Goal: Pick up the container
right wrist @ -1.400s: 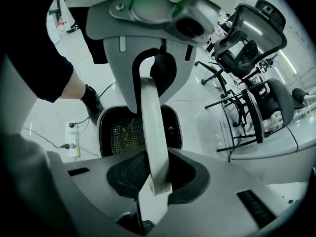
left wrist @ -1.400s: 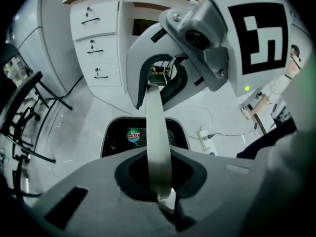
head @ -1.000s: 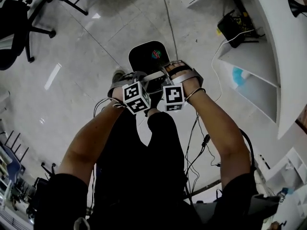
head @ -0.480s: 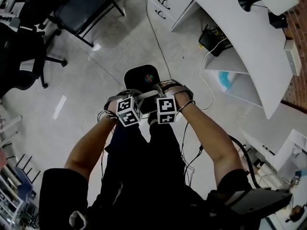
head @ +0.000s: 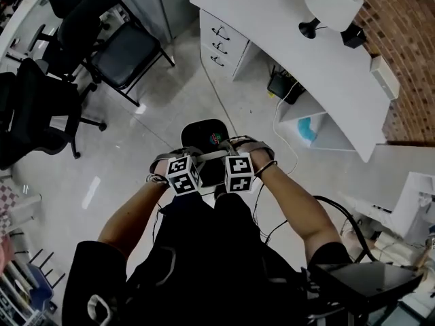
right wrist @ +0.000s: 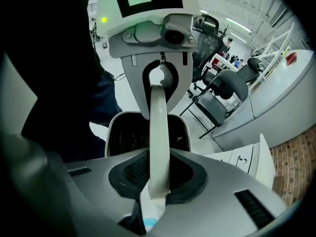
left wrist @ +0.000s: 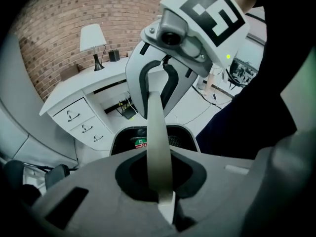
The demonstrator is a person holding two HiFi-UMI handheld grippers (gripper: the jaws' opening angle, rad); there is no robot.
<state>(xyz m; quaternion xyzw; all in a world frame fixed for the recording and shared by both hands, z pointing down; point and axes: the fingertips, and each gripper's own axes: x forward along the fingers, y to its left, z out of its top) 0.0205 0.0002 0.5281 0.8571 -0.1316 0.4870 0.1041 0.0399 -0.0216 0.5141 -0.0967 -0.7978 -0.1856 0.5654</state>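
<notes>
The left tongs (left wrist: 159, 174) are squeezing almost closed on the thin pale rim of the black container (head: 200, 133). The right tongs (right wrist: 159, 174) are pinching the opposite rim, a touch wider. The person is holding the container between them, out in front of their legs, above the pale floor (head: 136, 134). A white desk (head: 306, 53) with a lamp (head: 333, 2) is standing beyond.

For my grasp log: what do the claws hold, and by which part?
The left claw and the right claw are both shut on the pale strip over the black container, one at each end. Handle or rim, I cannot tell.
</notes>
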